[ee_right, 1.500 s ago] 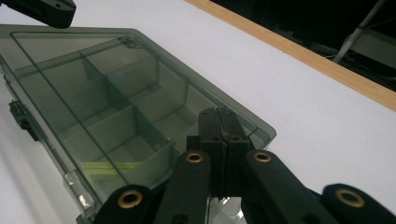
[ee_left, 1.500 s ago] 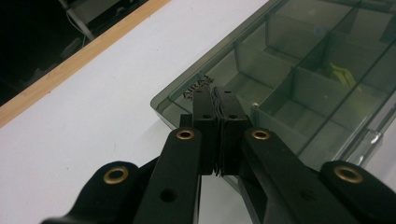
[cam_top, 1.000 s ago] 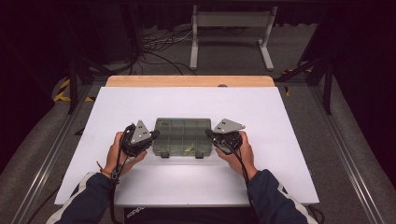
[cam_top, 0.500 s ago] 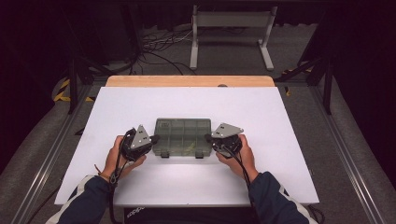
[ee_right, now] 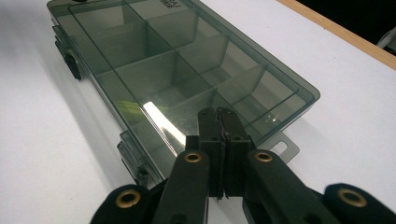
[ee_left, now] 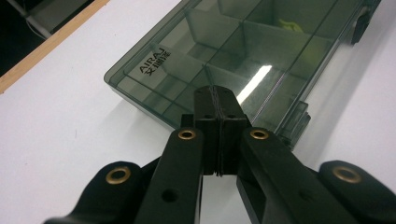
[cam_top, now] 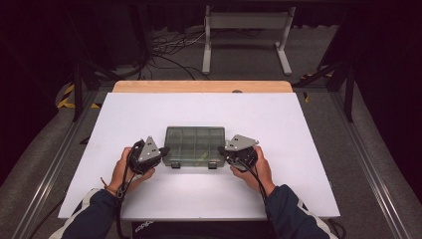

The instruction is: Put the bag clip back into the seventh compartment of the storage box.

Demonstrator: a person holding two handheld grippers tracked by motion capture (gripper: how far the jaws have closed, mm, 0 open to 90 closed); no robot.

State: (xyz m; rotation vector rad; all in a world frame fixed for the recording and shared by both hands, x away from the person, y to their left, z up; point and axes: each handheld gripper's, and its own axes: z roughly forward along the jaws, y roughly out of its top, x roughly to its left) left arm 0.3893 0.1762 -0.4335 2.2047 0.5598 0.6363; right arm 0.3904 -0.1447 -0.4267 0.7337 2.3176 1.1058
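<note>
Smoky compartment box (cam_top: 194,146): light, rigid, slick lid; grip at short ends. Left hand-held gripper (cam_top: 163,149), right hand-held gripper (cam_top: 221,150) clamped empty.

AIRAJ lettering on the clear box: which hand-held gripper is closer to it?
Left. The left hand-held gripper is at the box end bearing the lettering; the right hand-held gripper is at the opposite end.

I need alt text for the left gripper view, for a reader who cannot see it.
The left hand-held gripper, jaws shut with nothing between them, points at the short end of a closed smoky-transparent compartment box on a white table. Dividers show through the lid, and a small yellow item lies in a far compartment.
</note>
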